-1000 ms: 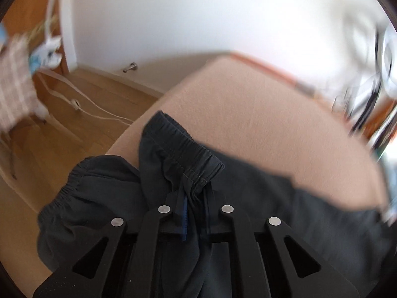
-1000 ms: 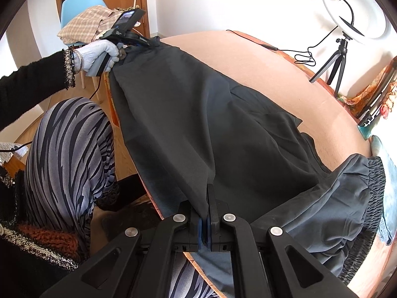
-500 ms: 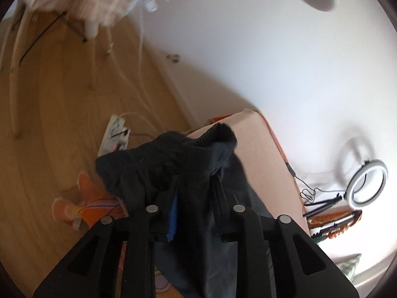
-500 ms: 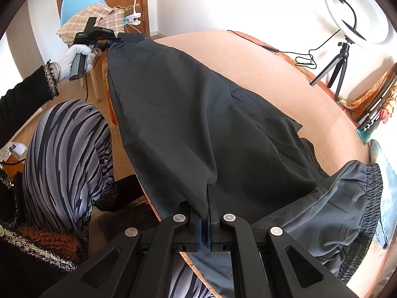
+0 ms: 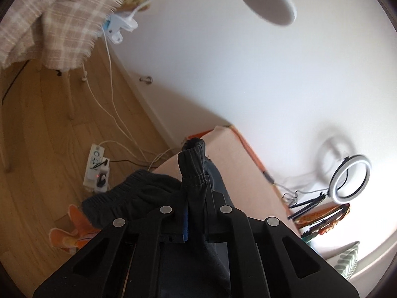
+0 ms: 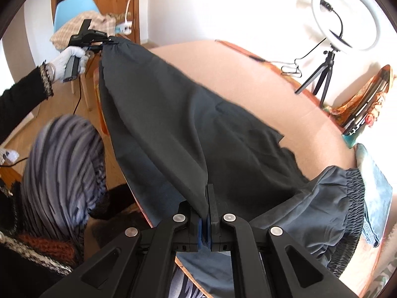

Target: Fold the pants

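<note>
Dark grey pants are stretched between my two grippers over the left edge of a pink-covered table. My left gripper is shut on an elastic cuffed end of the pants and holds it raised; it also shows in the right wrist view, at the top left. My right gripper is shut on a fold of the fabric near the table's front edge. The gathered elastic band lies bunched at the right.
A ring light on a tripod stands at the back right. A chair with a plaid cloth and a clip lamp stand to the left. A power strip lies on the wood floor. Blue denim lies at the table's right.
My left gripper has lifted its end of the pants up and away from the table, and its view swung toward the wall and floor. The fabric is pulled tauter. My right gripper held its place.
</note>
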`<action>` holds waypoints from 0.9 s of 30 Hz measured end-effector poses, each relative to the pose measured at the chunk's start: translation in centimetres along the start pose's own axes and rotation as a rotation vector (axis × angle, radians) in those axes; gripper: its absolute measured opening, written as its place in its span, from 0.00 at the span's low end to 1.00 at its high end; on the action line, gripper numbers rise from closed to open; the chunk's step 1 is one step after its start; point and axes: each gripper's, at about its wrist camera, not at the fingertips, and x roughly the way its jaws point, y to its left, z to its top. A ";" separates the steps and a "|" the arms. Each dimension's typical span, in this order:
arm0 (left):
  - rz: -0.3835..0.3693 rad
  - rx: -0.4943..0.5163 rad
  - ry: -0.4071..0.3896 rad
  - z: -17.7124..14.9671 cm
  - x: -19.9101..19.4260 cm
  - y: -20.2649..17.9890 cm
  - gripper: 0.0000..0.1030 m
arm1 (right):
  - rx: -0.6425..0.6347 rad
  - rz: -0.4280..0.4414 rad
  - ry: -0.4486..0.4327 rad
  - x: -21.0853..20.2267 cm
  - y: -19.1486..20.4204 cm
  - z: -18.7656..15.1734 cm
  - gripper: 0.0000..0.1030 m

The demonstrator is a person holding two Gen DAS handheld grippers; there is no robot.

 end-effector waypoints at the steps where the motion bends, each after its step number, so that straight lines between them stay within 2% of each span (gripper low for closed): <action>1: 0.016 0.002 0.003 -0.1 -0.2 0.6 0.06 | -0.004 0.007 -0.004 -0.1 0.2 0.0 0.00; 7: 0.121 -0.020 0.116 -1.9 1.7 4.7 0.06 | -0.030 0.058 0.056 2.0 1.4 -0.9 0.00; 11: 0.163 -0.011 0.146 -2.1 2.2 4.9 0.08 | -0.007 0.075 0.075 2.8 0.9 -1.2 0.00; 14: 0.214 0.026 0.152 -1.8 1.9 4.2 0.18 | 0.011 0.078 0.061 2.7 0.4 -1.3 0.00; 16: 0.272 0.045 0.144 -1.6 1.3 3.7 0.42 | 0.039 0.086 0.048 2.6 0.0 -1.5 0.00; 17: 0.289 0.054 0.135 -1.6 0.9 3.5 0.43 | 0.056 0.099 0.042 2.6 -0.2 -1.6 0.01; 20: 0.297 0.093 0.119 -1.7 -0.6 3.0 0.43 | 0.106 0.110 0.005 2.2 -0.8 -2.0 0.08; 23: 0.326 0.137 0.101 -1.8 -2.1 2.5 0.43 | 0.186 0.137 -0.051 1.3 -1.5 -2.6 0.28; 27: 0.319 0.193 0.077 -2.2 -4.1 0.6 0.43 | 0.312 0.177 -0.146 -0.9 -3.2 -3.9 0.33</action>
